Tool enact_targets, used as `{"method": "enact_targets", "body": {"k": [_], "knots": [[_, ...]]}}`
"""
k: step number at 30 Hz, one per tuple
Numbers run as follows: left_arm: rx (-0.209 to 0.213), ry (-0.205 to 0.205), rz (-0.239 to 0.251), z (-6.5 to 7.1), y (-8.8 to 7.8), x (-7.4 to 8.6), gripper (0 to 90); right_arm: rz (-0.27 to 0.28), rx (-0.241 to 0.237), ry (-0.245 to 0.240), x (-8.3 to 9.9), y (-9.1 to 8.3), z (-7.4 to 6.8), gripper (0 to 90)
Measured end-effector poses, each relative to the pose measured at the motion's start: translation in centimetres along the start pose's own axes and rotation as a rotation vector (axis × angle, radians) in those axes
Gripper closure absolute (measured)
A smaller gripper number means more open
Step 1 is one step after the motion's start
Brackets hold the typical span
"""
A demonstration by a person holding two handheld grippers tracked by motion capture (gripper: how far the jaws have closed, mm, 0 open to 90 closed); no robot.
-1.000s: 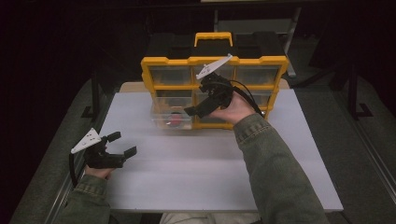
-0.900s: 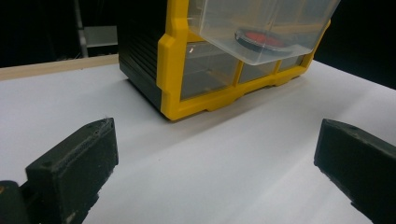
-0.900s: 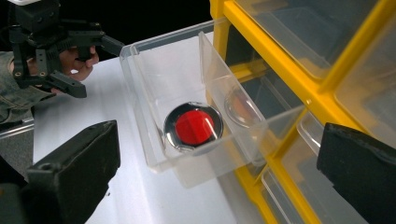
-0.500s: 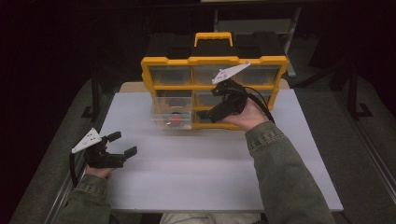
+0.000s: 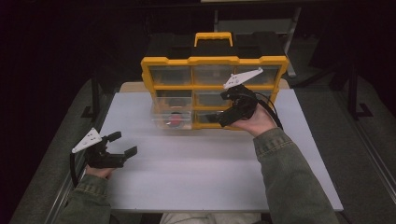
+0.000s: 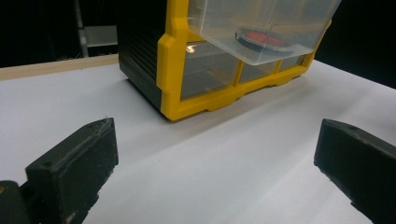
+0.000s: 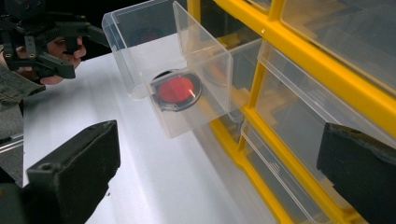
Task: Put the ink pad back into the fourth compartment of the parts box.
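Note:
A yellow organizer (image 5: 215,61) with clear drawers stands at the back of the white table (image 5: 187,186). Its lower-left drawer (image 5: 163,122) is pulled out and holds a red and black disc (image 5: 176,119). My right gripper (image 5: 219,121) is open just right of that drawer, in front of the organizer's bottom row, with nothing between its jaws. In the right gripper view the drawer (image 7: 154,51) and disc (image 7: 176,91) lie ahead of the right gripper (image 7: 219,140). My left gripper (image 5: 123,143) rests open and empty near the table's left edge. The left gripper view looks up at the drawer (image 6: 266,28).
The organizer has a yellow handle (image 5: 213,37) on its black top. Dark metal stands (image 5: 95,98) flank the table. A person's sleeves (image 5: 289,177) come in from the front edge. Bare white table lies between the two grippers.
My right gripper has moved right, away from the pulled-out drawer. The drawer stays out with the disc inside. The left gripper has not moved.

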State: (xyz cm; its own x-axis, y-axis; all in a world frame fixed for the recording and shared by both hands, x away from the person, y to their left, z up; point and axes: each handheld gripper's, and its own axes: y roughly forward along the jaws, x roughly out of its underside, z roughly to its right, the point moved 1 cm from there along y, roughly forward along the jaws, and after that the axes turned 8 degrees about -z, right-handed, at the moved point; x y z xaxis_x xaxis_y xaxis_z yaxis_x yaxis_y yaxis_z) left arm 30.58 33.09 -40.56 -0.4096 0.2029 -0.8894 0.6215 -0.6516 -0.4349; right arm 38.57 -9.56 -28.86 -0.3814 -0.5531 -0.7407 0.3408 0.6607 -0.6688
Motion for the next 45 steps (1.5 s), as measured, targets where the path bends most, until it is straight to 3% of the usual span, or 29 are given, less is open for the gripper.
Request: {"method": "enact_targets", "body": {"k": [22, 45], "knots": [[-0.001, 0.002, -0.001, 0.0, 0.1, 0.0, 0.0, 0.038, 0.008, 0.021, 3.0, -0.8, 0.4, 0.0], [-0.001, 0.004, -0.004, 0.1, 0.1, 0.0, 0.0, 0.067, 0.021, 0.081, 6.8, -1.4, 0.9, 0.0]]}}
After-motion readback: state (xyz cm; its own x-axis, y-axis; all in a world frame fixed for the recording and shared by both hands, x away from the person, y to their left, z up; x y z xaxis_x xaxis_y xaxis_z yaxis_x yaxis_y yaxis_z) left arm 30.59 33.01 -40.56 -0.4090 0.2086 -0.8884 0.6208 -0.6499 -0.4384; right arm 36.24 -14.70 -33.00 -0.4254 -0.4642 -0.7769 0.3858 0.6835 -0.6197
